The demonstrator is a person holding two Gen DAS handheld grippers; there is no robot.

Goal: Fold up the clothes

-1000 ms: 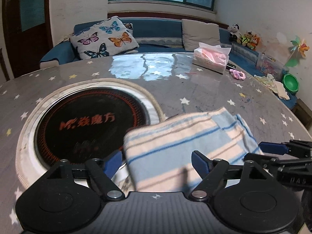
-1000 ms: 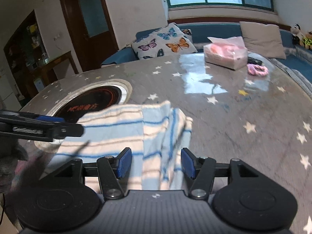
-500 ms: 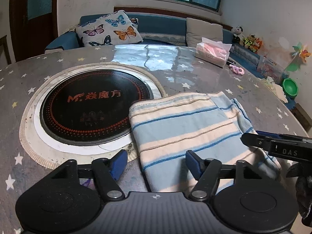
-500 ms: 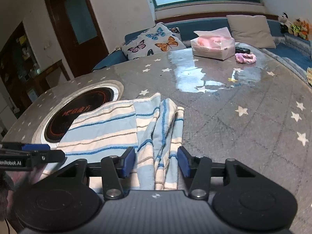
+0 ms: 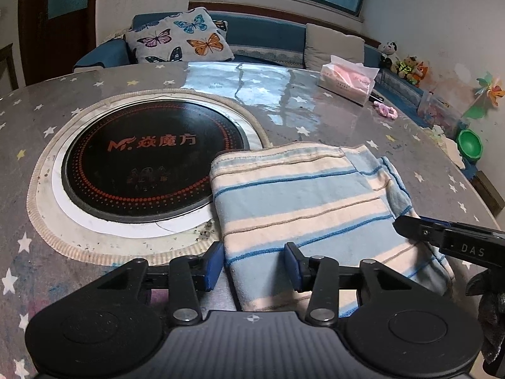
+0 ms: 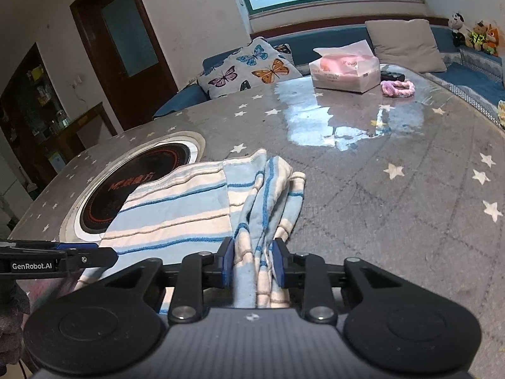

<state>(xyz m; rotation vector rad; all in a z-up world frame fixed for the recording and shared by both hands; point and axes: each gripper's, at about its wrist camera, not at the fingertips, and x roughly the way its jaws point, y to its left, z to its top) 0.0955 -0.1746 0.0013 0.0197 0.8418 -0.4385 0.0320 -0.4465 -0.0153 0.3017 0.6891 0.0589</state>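
Left wrist view: a striped cloth, folded, in pale blue and cream bands, lies flat on the star-patterned bench at centre right of the frame, its left edge overlapping the rim of the round black hob set into the bench at centre left. The left gripper sits at the lower centre with its jaws spread; the near left corner of the cloth lies between the blue pads, and neither pad visibly presses on it. The right gripper enters from the lower right edge, its tip over the cloth's right border. In the upper part of the frame stand a butterfly cushion on a blue sofa, a tissue box on the bench and a pink hair tie just beside it. Right wrist view: the right gripper at lower centre has its jaws narrowed around the bunched, rumpled right edge of the cloth; the fabric fills the gap between the pads, and it appears pinched. The left gripper reaches in from the lower left edge over the cloth's near left corner. The hob shows at centre left, the tissue box and hair tie at upper right.
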